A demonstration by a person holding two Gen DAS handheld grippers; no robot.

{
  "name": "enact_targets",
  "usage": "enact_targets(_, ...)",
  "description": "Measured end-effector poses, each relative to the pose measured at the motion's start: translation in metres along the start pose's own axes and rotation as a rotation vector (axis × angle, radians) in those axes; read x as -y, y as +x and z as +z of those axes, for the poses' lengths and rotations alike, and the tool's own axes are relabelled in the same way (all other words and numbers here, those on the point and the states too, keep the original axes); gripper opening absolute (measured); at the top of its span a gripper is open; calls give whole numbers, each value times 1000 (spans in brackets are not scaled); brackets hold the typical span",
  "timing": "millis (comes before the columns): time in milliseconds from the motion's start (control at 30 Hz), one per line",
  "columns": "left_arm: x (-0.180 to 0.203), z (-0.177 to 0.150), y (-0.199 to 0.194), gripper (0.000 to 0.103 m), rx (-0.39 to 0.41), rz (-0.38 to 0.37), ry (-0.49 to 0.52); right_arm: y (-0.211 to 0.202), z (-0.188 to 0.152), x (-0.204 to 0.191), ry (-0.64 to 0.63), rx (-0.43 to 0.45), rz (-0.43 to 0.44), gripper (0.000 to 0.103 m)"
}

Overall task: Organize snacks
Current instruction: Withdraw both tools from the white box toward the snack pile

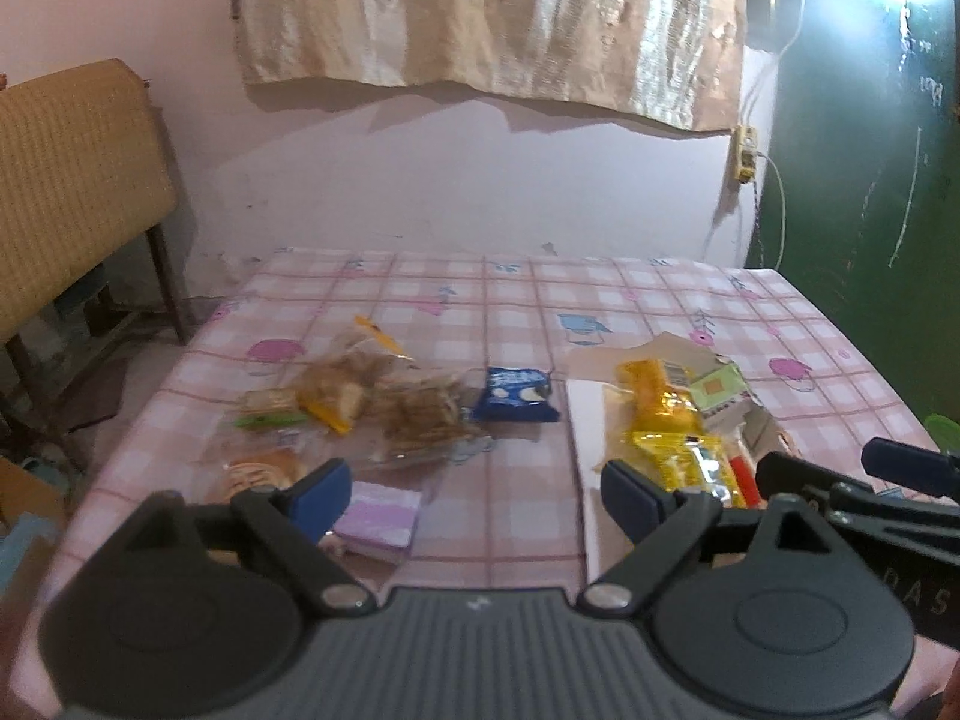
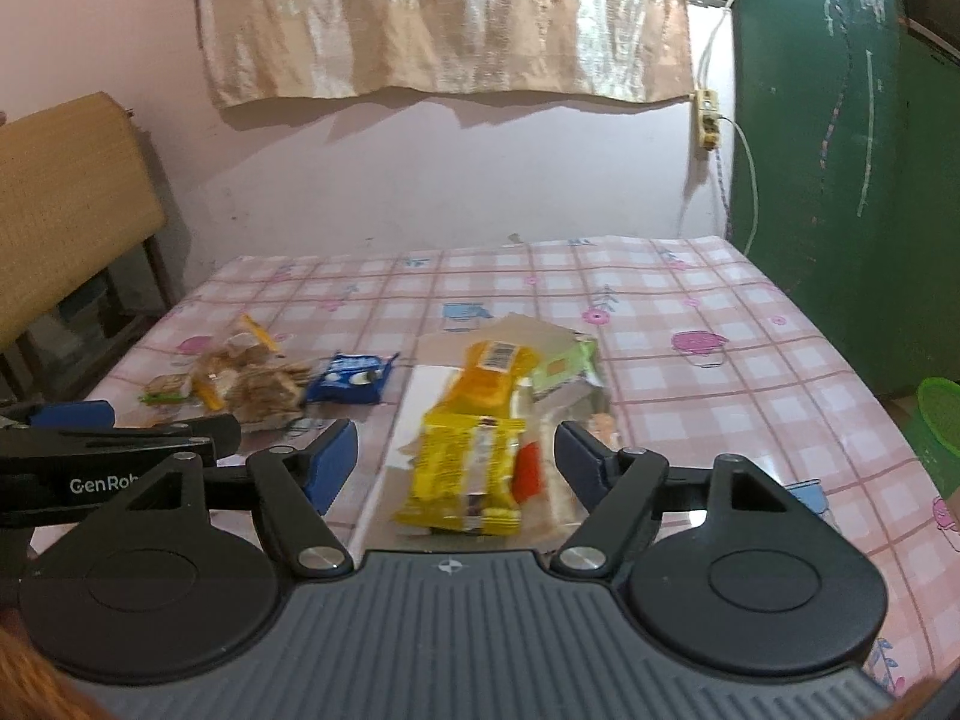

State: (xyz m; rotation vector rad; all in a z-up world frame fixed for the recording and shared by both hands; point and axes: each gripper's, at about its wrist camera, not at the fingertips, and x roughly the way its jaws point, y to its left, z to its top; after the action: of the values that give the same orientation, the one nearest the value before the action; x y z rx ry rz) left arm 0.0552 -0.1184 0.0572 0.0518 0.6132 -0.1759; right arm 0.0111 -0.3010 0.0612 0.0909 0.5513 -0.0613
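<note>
Jaws wide apart on left gripper [image 1: 474, 495] & right gripper [image 2: 456, 459], nothing held. Yellow snack packs [image 2: 465, 477] lie on flat cardboard [image 2: 414, 408], counter [image 2: 690, 396] near-center; blue pack [image 2: 351, 381], biscuit packs [image 1: 384, 405] toward left edge.

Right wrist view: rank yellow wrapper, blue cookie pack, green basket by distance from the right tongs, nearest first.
From the right tongs, open:
1. Yellow wrapper, lying between the fingers.
2. Blue cookie pack, ahead and left.
3. Green basket, far right, at the table edge.
</note>
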Motion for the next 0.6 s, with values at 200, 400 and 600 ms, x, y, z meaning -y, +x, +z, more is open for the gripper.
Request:
enact_targets(200, -16, -3, -10, 90, 12, 25, -25, -4, 1, -19, -35, 3, 30, 95)
enact_targets(400, -32, -5, -18, 90, 21, 54, -42, -5, 2, -31, -55, 3, 58, 96)
enact_targets(600, -47, -9, -23, 90, 23, 87, -51, -6, -1, -41, -83, -1, 92, 97)
